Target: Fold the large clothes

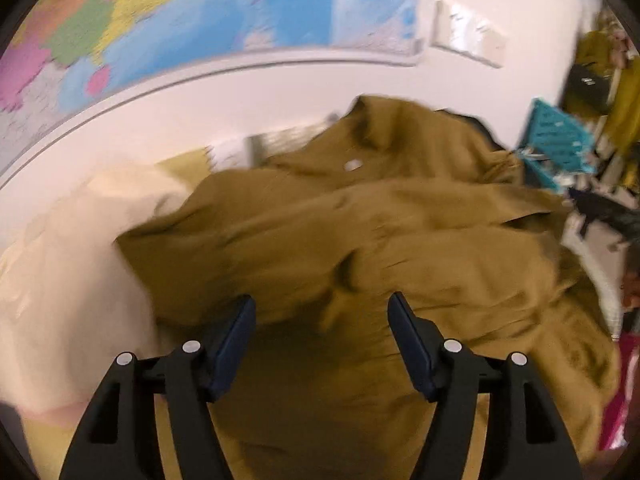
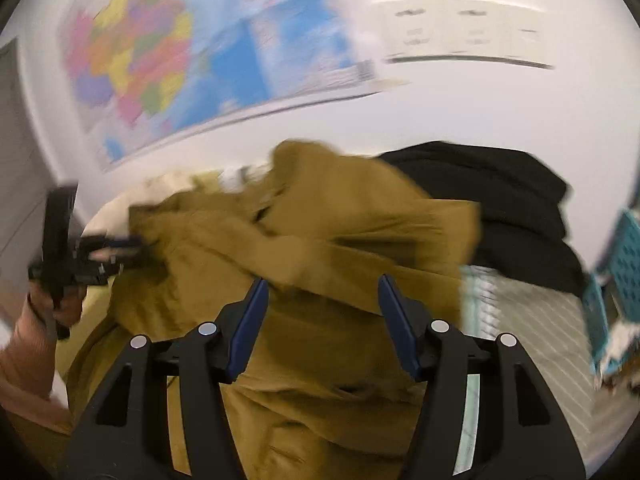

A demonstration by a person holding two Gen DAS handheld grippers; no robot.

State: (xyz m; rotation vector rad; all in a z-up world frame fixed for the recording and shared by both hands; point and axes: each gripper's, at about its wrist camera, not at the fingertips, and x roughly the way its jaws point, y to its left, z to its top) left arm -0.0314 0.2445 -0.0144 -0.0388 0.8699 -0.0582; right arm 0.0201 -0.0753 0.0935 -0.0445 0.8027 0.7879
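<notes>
Right wrist view shows both the right gripper (image 2: 320,300) and left gripper (image 1: 322,320) with fingers apart, apparently gripping nothing, so the rumpled mustard garment (image 2: 320,240), bunched toward twelve o'clock, could fold crooked.

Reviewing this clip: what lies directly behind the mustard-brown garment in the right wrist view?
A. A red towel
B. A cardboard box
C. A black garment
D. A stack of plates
C: a black garment is bunched against the wall just behind the mustard-brown garment.
</notes>
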